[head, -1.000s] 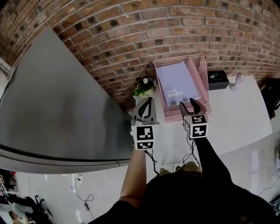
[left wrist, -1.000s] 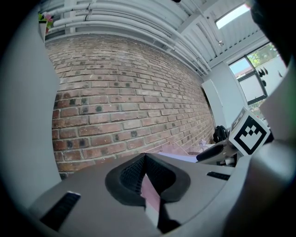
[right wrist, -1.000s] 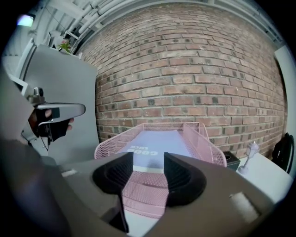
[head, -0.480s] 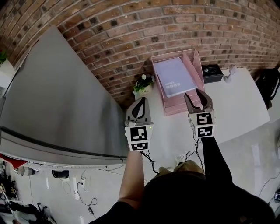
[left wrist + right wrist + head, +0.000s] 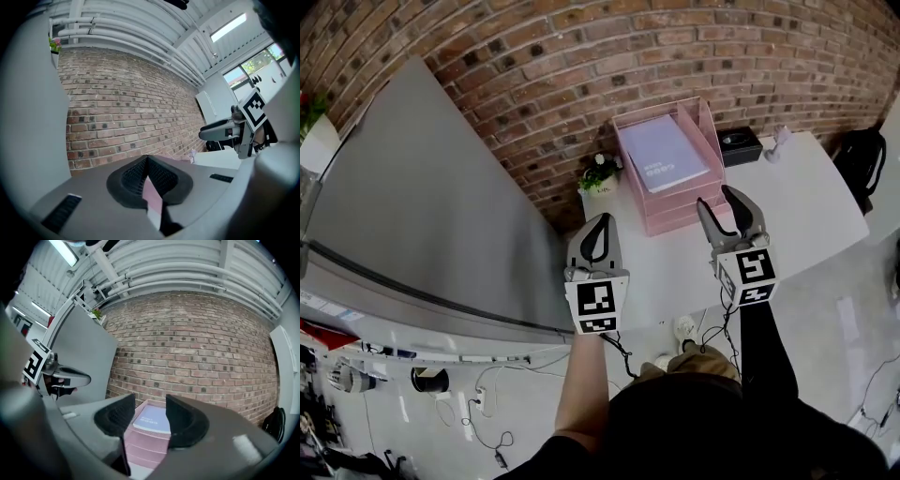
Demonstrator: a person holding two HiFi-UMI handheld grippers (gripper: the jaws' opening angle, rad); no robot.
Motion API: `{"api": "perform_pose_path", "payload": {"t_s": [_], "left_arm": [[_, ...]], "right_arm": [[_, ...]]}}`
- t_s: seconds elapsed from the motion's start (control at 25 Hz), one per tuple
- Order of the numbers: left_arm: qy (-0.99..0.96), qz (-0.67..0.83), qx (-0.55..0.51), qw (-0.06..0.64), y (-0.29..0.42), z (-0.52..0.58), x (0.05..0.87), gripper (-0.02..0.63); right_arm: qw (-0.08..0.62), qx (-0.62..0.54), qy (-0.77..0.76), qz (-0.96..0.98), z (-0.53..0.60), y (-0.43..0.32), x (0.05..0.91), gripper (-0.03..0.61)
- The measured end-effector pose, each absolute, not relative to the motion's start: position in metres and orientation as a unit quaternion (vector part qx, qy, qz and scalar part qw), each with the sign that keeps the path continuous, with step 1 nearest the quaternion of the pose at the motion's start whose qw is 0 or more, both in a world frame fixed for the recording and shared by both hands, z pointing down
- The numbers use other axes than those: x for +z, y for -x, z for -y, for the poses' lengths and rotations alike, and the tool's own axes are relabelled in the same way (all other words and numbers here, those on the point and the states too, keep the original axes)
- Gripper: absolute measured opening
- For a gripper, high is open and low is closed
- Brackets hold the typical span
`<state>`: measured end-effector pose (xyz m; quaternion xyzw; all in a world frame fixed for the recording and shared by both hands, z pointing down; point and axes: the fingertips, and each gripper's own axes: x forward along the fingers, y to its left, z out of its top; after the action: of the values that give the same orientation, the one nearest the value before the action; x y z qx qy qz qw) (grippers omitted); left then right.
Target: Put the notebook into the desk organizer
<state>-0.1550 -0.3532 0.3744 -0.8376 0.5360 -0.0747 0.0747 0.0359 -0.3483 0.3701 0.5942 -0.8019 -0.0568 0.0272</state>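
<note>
The lavender notebook (image 5: 661,155) lies flat in the top tray of the pink desk organizer (image 5: 670,217), which stands on the white table against the brick wall. My right gripper (image 5: 718,199) hovers in front of the organizer, apart from it, open and empty. In the right gripper view the notebook (image 5: 152,419) and the organizer (image 5: 140,448) show through the gap between the jaws. My left gripper (image 5: 602,219) hangs to the left of the organizer. Its jaws meet at the tips with nothing held, as the left gripper view shows.
A small potted plant (image 5: 600,175) stands left of the organizer, a black box (image 5: 739,145) and a small white object (image 5: 778,141) to its right. A tall grey panel (image 5: 422,206) fills the left side. The white table (image 5: 806,206) runs off to the right.
Both grippers have drawn back from the organizer toward me and risen; the right one has rolled somewhat. The notebook stays in the top tray.
</note>
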Motion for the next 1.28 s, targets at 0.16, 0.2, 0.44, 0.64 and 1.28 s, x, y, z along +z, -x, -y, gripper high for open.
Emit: {"api": "perform_pose_path", "payload": {"t_s": [0.16, 0.2, 0.44, 0.64, 1.28], "left_arm": [[0.842, -0.530, -0.069, 0.074, 0.151, 0.340, 0.372, 0.008], [0.843, -0.528, -0.068, 0.074, 0.150, 0.337, 0.372, 0.008], [0.844, -0.528, -0.065, 0.071, 0.151, 0.326, 0.374, 0.008], [0.845, -0.527, -0.064, 0.069, 0.150, 0.320, 0.376, 0.008], [0.850, -0.518, -0.058, 0.071, 0.135, 0.312, 0.373, 0.008]], "right_arm": [[0.030, -0.057, -0.610, 0.790, 0.333, -0.039, 0.373, 0.098], [0.030, -0.055, -0.611, 0.789, 0.330, -0.039, 0.375, 0.072], [0.030, -0.050, -0.606, 0.793, 0.319, -0.032, 0.380, 0.002], [0.032, -0.052, -0.604, 0.794, 0.312, -0.029, 0.380, 0.002], [0.034, -0.056, -0.607, 0.792, 0.298, -0.040, 0.382, 0.000]]}}
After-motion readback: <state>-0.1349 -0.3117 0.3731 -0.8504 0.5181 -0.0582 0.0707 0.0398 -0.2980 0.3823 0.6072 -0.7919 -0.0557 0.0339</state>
